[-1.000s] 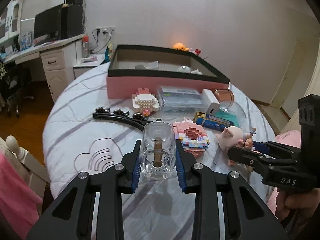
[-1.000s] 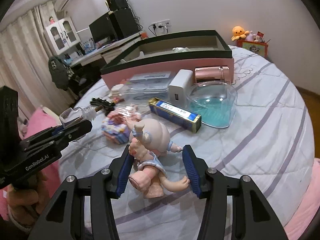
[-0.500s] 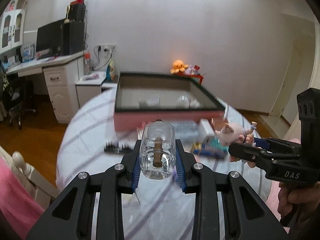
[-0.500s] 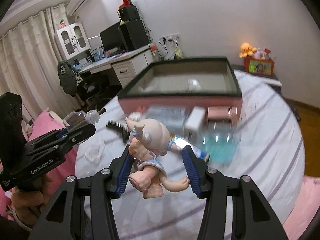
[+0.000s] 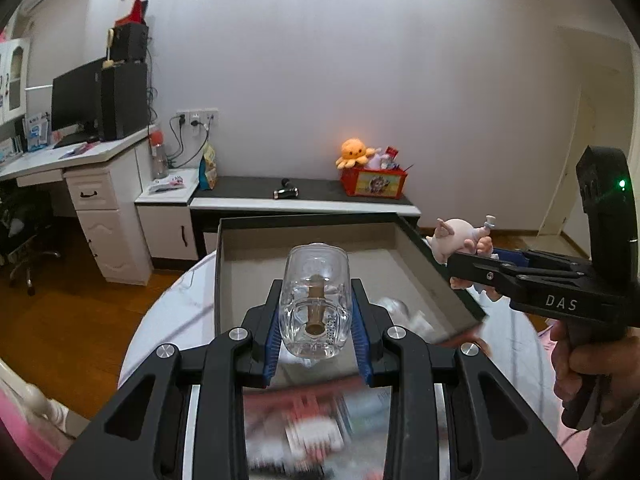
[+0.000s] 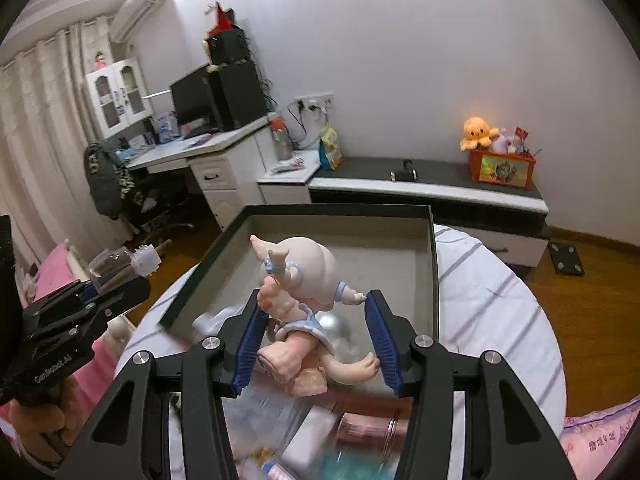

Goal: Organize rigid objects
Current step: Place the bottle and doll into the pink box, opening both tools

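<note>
Bright ceiling glare top edge, strong fisheye bending, dark corner vignette, motion blur smearing clutter below.

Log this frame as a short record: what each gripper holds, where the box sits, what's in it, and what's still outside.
left gripper: shut on a clear glass bottle with a cork
right gripper: shut on a pink doll
box: open, dark-rimmed, on the striped bed, ahead of both grippers
box contents: a few pale items near the front wall, too blurred to name
still outside: blurred items on the bed under the grippers
placement: neither item is released yet
</note>
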